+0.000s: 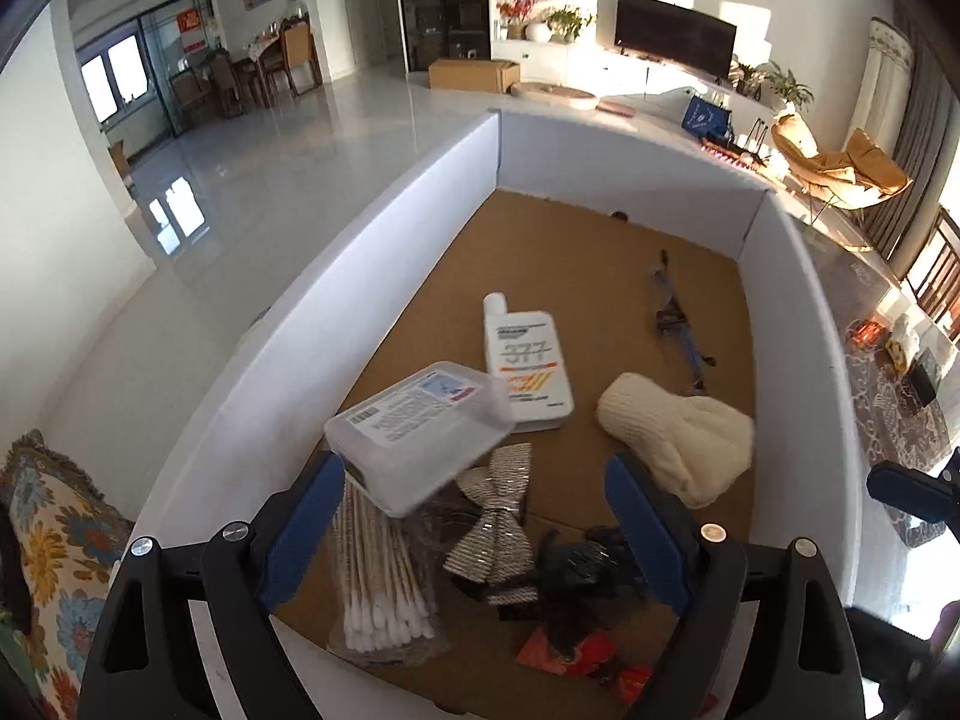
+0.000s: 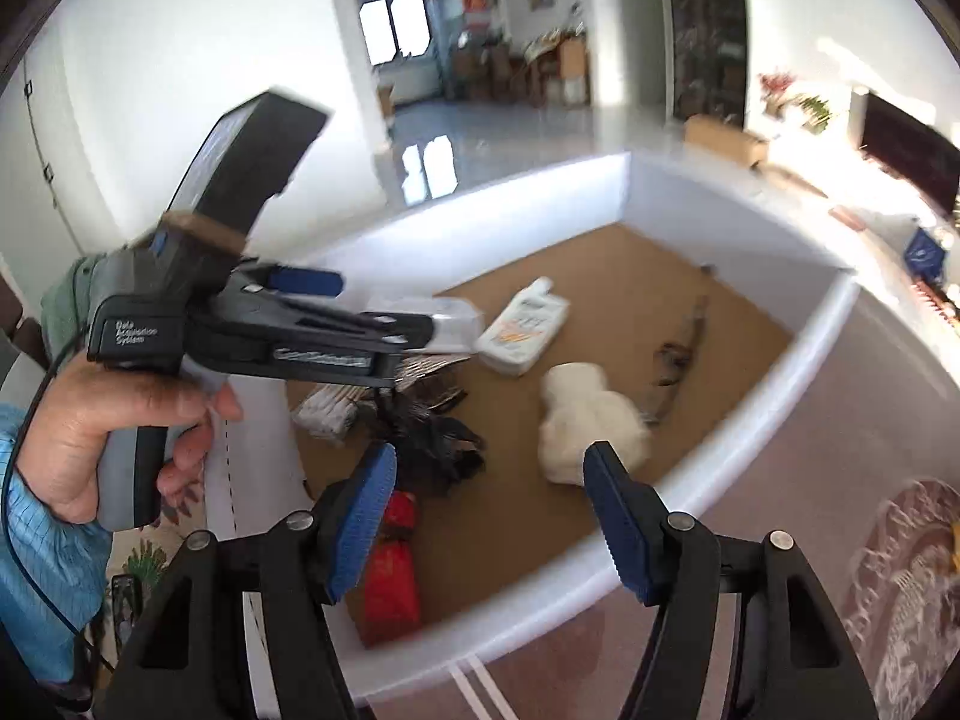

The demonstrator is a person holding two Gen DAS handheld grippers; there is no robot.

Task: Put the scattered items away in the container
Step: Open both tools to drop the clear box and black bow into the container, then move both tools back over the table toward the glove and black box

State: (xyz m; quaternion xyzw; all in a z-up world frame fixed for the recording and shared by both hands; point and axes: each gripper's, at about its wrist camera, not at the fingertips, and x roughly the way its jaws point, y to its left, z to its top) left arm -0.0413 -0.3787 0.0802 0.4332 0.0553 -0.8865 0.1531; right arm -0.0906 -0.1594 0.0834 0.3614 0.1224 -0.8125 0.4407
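A: Left gripper (image 1: 474,516), blue-padded fingers spread wide, grips nothing. Clear plastic lidded box with a printed label (image 1: 420,435) sits tilted just past the left fingertip, over the bundle of cotton swabs in a clear bag (image 1: 378,582); can't tell whether it touches the pad or rests on anything.

B: Right gripper (image 2: 489,516)?

A: Jaws also wide apart, nothing between them. It hangs above the near rim of the white-walled container with a brown cardboard floor (image 1: 384,228).

B: Contents?

A: White flat bottle with orange stripes (image 1: 528,360) mid-floor, its near end under the clear box's edge. Cream knitted hat (image 1: 678,438) toward the right wall. Silver striped bow (image 1: 498,516) near the front, touching a black feathery hair clip (image 1: 576,570). Red packet (image 1: 570,654) at the front edge. Thin blue-and-brown strap-like piece (image 1: 675,318) toward the far right corner, too small to identify.

B: From the right wrist?

A: Left gripper seen side-on, held in a bare hand (image 2: 96,420), its tip over the container's left side.

B: Room?

A: Glossy pale floor (image 1: 270,156), dark television (image 1: 675,33) on a white cabinet, tan lounge chair (image 1: 840,165), dining set far left.
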